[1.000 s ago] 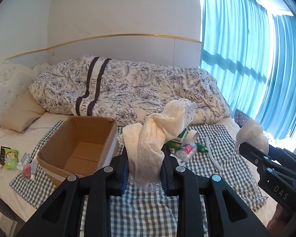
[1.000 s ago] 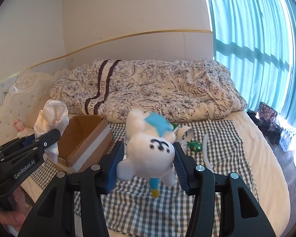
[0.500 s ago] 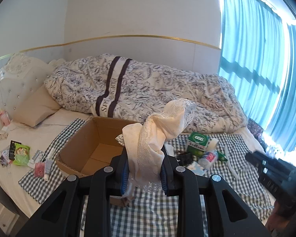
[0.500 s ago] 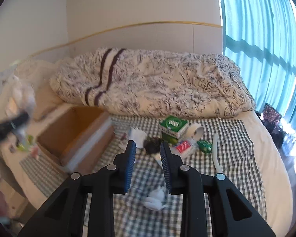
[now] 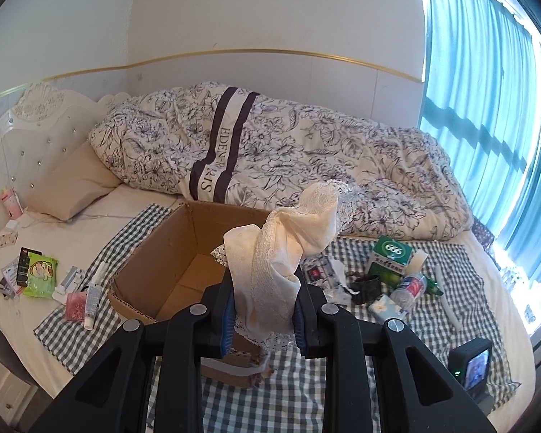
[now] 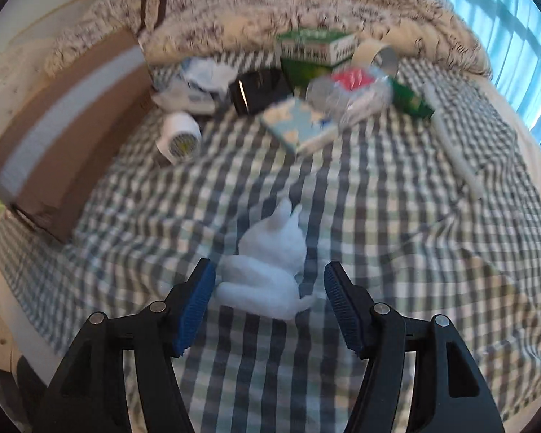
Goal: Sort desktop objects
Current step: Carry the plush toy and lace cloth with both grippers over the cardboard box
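My left gripper is shut on a cream lace cloth, which stands up between the fingers. It hangs over the near edge of an open cardboard box on the checked cloth. My right gripper is open and low over the checked cloth. A white crumpled soft lump lies between its blue pads; the view is blurred and I cannot tell whether they touch it. The box stands to its left.
A pile lies right of the box: green carton, plastic bottle, black object, tissue pack, white strip. A small screen device stands near right. Packets and a tube lie left. A duvet is behind.
The right gripper no longer holds the white and blue soft toy; it has dropped toward the cloth and opened around a white lump. The left gripper, still holding the lace cloth, moved over the box.
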A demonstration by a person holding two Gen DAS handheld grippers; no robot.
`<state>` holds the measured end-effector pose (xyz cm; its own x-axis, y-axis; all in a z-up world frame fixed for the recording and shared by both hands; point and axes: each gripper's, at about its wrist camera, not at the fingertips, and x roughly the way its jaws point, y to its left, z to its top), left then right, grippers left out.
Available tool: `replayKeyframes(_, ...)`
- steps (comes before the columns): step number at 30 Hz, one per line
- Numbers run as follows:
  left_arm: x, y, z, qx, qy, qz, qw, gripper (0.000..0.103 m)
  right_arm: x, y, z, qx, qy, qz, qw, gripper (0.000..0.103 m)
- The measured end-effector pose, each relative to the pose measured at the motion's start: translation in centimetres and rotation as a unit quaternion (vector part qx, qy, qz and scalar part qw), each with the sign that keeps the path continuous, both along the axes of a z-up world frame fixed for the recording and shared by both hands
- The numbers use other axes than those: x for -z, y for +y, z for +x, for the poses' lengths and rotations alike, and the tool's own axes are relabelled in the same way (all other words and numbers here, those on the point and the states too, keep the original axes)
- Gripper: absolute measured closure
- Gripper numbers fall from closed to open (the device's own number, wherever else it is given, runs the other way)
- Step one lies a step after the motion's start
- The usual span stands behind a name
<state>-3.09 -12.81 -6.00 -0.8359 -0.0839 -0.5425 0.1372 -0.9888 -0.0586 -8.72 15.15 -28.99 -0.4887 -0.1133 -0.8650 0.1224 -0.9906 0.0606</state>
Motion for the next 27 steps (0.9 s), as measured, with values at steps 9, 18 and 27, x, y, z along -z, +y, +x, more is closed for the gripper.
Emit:
replayKeyframes(9, 1.4, -2.8, -1.9, -0.013, -0.012, 0.004, 0.9998, 0.077, -0.1, -0.5, -0.8, 0.012, 0.005, 0.005, 1.0, 0.048)
replayKeyframes(18, 2.2, -5.7, -3.4, -0.022, -0.016, 0.011, 0.9996, 0.077, -9.1, -4.0, -1.8, -0.015, 0.094, -0.02, 0.995, 0.048)
replayKeyframes(27, 2.5, -8.9, -4.6, -0.032, -0.022, 0.016, 0.9991, 0.077, -17.1, -12.1, -3.2, -0.094, 0.17, -0.058, 0.979, 0.048)
